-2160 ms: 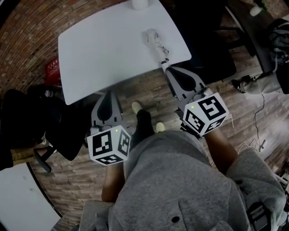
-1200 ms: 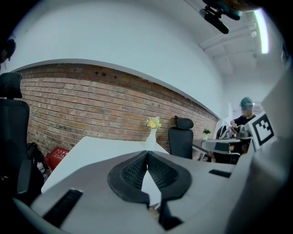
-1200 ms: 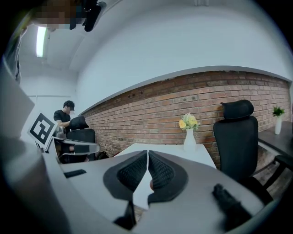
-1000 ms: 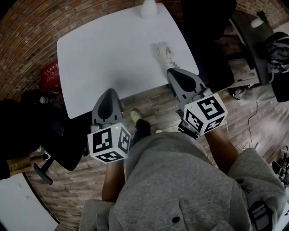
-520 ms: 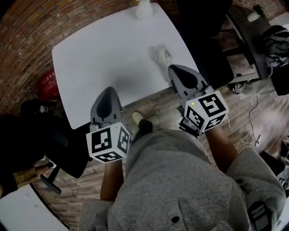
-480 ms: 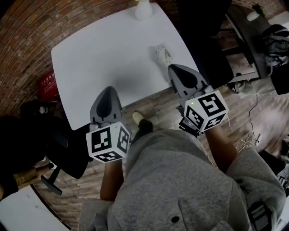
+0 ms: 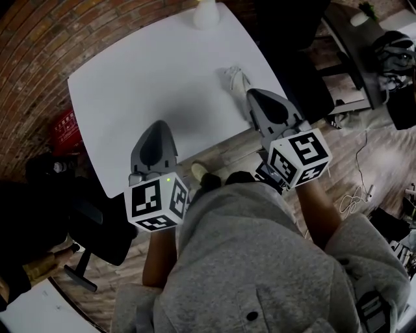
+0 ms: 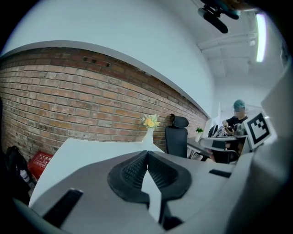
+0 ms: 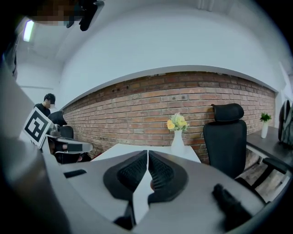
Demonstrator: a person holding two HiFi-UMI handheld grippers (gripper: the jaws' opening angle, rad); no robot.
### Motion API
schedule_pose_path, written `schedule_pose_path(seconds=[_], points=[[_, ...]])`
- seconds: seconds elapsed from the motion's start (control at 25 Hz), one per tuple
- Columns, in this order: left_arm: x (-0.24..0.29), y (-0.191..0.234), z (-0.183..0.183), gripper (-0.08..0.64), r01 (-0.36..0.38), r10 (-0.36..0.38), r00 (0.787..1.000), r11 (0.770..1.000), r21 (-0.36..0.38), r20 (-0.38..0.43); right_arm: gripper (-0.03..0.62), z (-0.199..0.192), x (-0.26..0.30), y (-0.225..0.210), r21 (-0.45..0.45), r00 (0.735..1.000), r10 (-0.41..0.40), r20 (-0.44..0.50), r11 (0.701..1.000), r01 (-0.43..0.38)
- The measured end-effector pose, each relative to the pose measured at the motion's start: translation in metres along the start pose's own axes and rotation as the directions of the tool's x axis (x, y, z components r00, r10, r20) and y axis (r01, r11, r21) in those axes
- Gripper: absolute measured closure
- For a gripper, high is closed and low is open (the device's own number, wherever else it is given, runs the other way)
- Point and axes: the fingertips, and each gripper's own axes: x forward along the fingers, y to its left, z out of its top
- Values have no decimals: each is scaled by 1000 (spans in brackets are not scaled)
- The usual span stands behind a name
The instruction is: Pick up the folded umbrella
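Observation:
The folded umbrella [image 7: 235, 78] is a pale bundle lying near the right edge of the white table [image 7: 143, 71] in the head view. My right gripper [image 7: 253, 93] is shut and empty, its tips just above the umbrella's near end. My left gripper [image 7: 156, 123], also shut and empty, hovers over the table's near edge, well to the left of the umbrella. In the left gripper view the left gripper [image 8: 147, 153] shows ribbed pads meeting. The right gripper view shows the right gripper [image 9: 148, 152] with pads together. Both gripper views hide the umbrella behind the jaws.
A white vase [image 7: 205, 13] with yellow flowers [image 9: 177, 122] stands at the table's far edge. A black office chair [image 9: 229, 137] is beyond the table on the right, another black chair [image 7: 91, 221] at my left. A brick wall [image 8: 68, 100] lies behind, and a red box [image 7: 62, 123] sits on the floor.
Both grippers have moved forward toward the table. The right gripper's tips now reach the umbrella's near end, and the left gripper now overlaps the table's near edge.

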Motion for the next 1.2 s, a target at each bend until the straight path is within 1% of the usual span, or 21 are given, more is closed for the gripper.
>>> schedule_pose_path(seconds=[0.32,0.56,0.76,0.8,0.84,0.88,0.92,1.2], points=[[5,16,4,546,4,-4,1000,1000,-12,6,568,3,5,-2,-24,1000,-27,-9,999,26],[11,17,-1,545,-3,3,1000,1000,-14,-13,566,-5,7,-28,-8,997,-71,-35,997,71],[19,20,-3,545,-20,20,1000,1000,-8,-24,560,-11,17,-47,22,996,-70,-46,997,71],[22,21,-4,545,-22,21,999,1000,-7,-27,549,-13,20,-50,28,996,-68,-54,997,69],[24,21,-4,546,-22,21,999,1000,-7,-30,521,-16,23,-52,33,996,-62,-65,997,65],[27,20,-3,545,-20,20,999,1000,-6,-34,475,-18,26,-54,38,996,-55,-77,998,58],[30,19,-2,545,-18,18,999,1000,-3,-37,459,-20,29,-55,40,995,-49,-88,998,53],[57,8,-5,545,6,-6,998,1000,5,-68,408,-46,42,-71,51,982,-27,-185,998,37]])
